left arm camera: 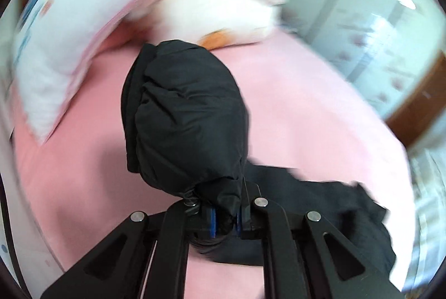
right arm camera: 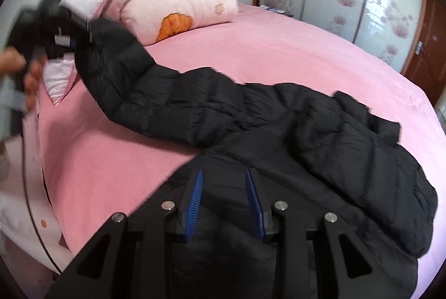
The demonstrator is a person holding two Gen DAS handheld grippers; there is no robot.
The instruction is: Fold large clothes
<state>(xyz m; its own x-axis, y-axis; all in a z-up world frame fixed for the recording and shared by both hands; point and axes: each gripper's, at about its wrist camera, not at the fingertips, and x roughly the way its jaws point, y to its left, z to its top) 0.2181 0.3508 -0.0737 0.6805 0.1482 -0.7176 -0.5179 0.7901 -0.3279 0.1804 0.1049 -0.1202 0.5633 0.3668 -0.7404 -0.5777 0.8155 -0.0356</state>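
Left gripper has its jaws pressed together on the cuff end of the black puffer jacket's sleeve, which bunches up and ahead of the fingertips, lifted off the pink bed sheet. Right gripper hangs just above the jacket body with jaws partly spread, blue pads either side of dark fabric, not pinching it; pillows lie far ahead of the jaws
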